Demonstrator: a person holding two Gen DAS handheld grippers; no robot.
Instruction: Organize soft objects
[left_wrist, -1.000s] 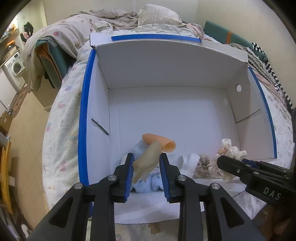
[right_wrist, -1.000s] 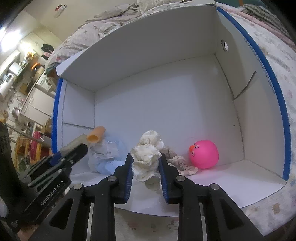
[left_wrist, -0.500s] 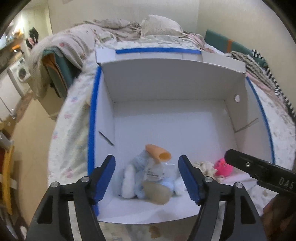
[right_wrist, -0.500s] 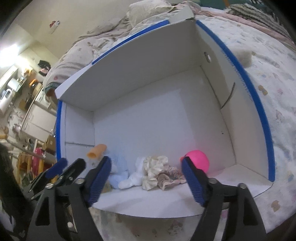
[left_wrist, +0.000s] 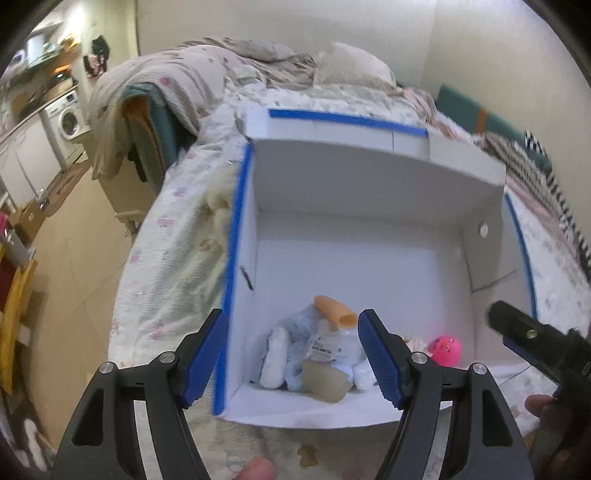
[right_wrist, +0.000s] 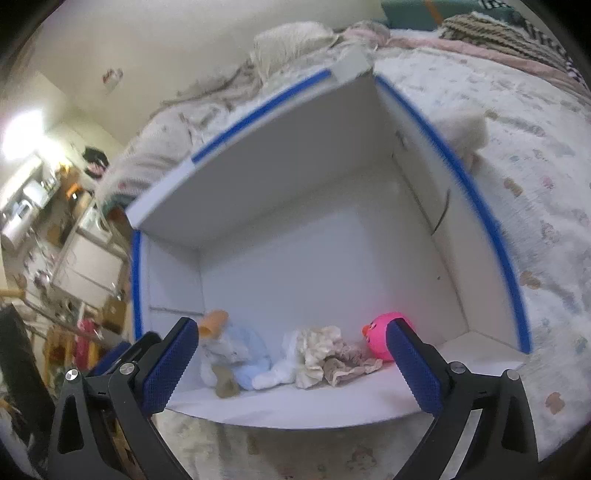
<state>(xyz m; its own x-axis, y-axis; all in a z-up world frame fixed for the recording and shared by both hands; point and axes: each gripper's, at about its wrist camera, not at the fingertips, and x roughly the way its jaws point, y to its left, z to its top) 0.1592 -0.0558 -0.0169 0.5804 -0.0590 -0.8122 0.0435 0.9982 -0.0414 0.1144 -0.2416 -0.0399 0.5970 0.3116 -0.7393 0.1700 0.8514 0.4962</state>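
Lying crumpled in white box (right_wrist: 332, 258), soft toys (right_wrist: 317, 354), left gripper (left_wrist: 291, 350) and right gripper (right_wrist: 291, 365) wide apart, empty.

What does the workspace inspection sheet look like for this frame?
Surface: floral bedspread under a white box.
Job's things: blue plush, cream scrunchie, pink ball, orange tube, tan piece, all at the box's near wall.
Clutter: fluffy cream item outside the box.
Grippers: left claw and right claw open, holding nothing.
Cables: nothing seen.
Surroundings: rumpled bedding, washing machine.
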